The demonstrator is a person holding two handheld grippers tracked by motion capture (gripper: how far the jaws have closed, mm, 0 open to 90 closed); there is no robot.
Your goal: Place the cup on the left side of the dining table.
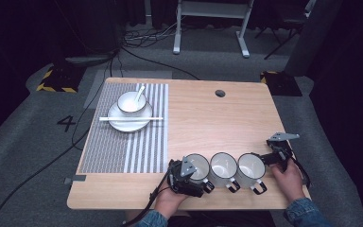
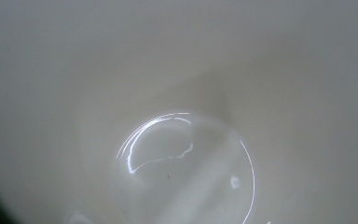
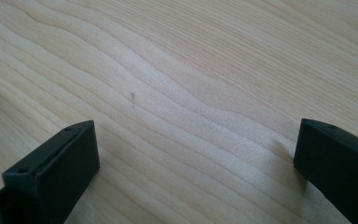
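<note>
We find three white mugs in a row along the near edge of the worktop (image 1: 198, 118), toward its near right corner. The left claw (image 1: 185, 177) is at the left mug (image 1: 196, 166); the left gripper view looks straight into a glossy white interior (image 2: 182, 163), so the claw sits over or inside that mug's rim. We cannot tell from these pictures whether its jaws are clenched on the wall or released. The right claw (image 1: 270, 158) stands just beside the right mug (image 1: 250, 165); its own view shows both jaws spread wide over bare wood (image 3: 177, 93), grasping nothing. The middle mug (image 1: 223, 164) touches or nearly touches both neighbours.

Our judgement: the step in hand is taking hold of the left mug. To do it well, one jaw should seat inside the rim and one outside, clenched firmly before any lift, and the lift should go straight up so the middle mug is not knocked. The plate (image 1: 144, 122), bowl (image 1: 131, 101) and chopsticks (image 1: 130, 118) on the mat (image 1: 108, 146) lie well apart toward the far left corner.
</note>
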